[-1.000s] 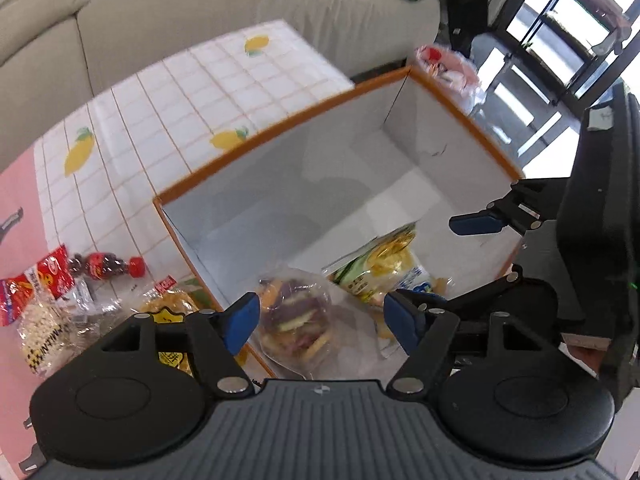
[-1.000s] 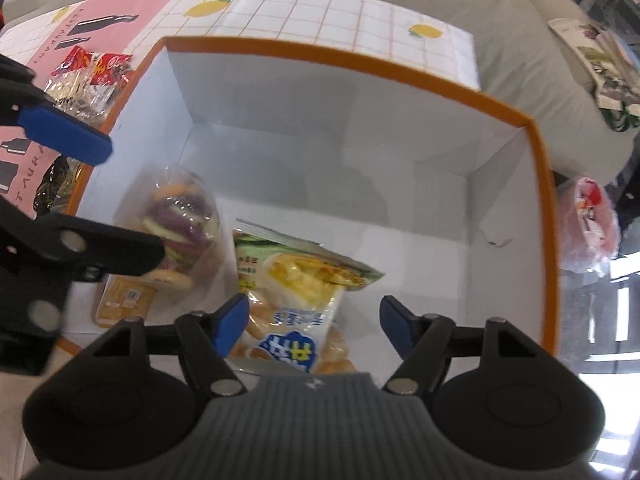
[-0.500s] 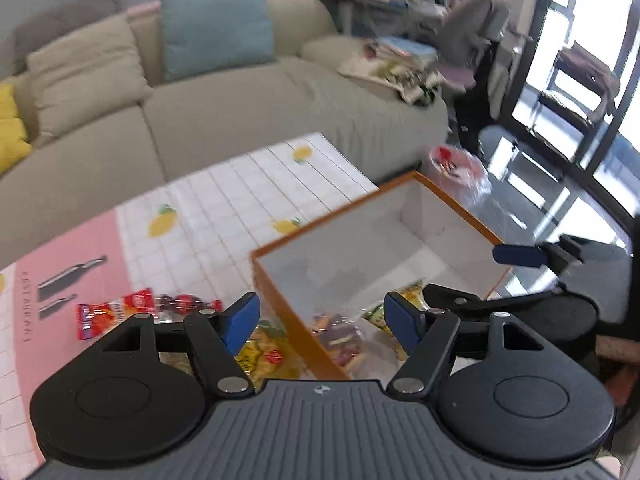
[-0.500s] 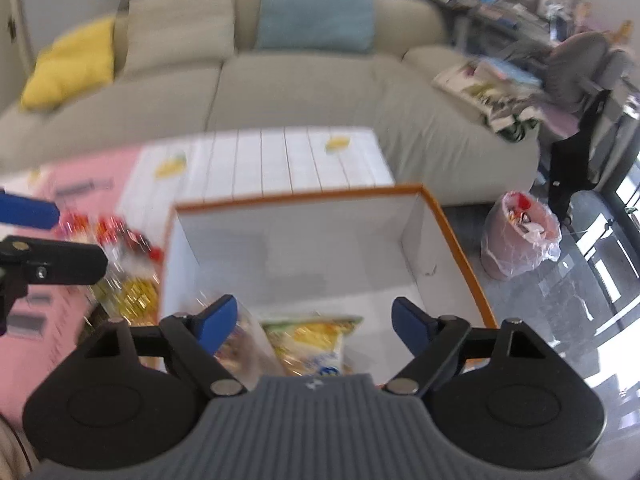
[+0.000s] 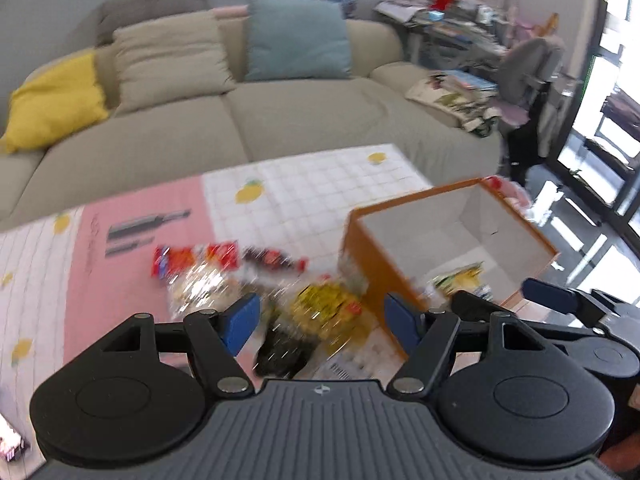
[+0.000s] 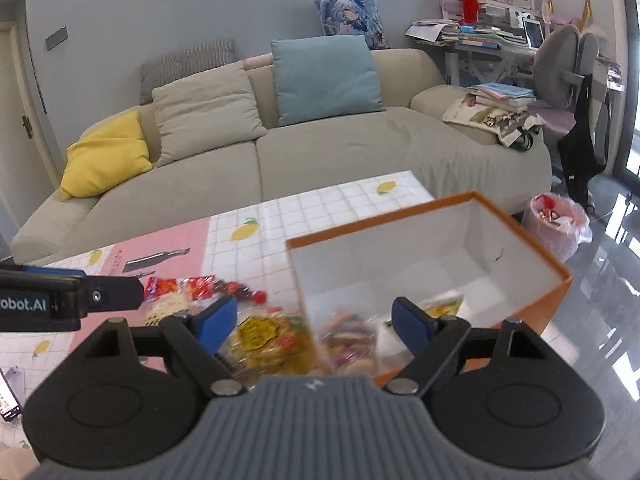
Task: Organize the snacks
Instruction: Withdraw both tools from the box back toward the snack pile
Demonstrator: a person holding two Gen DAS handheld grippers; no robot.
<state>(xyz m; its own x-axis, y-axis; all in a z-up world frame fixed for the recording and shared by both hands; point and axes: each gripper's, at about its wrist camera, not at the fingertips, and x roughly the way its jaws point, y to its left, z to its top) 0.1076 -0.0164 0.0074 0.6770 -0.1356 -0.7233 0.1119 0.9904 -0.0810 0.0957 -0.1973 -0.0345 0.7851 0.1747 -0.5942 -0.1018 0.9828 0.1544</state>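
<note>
In the left wrist view the left gripper (image 5: 320,322) stands spread and empty; blurred snack packets (image 5: 320,308) lie on the table just ahead of it, the orange box (image 5: 452,248) ahead to its right. In the right wrist view the right gripper (image 6: 312,322), jaws just widened, holds nothing, with boxed snacks (image 6: 352,340) ahead. Likely between placements; next, reach for a loose packet.

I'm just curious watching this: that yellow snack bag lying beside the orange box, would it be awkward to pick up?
Probably a little. The yellow snack bag looks like thin, glossy film, so it would likely crumple and flop instead of holding its shape. The shine suggests it may slip between pads. It lies flat on the table and seems light, so a push would probably slide it; it should not roll.
</note>
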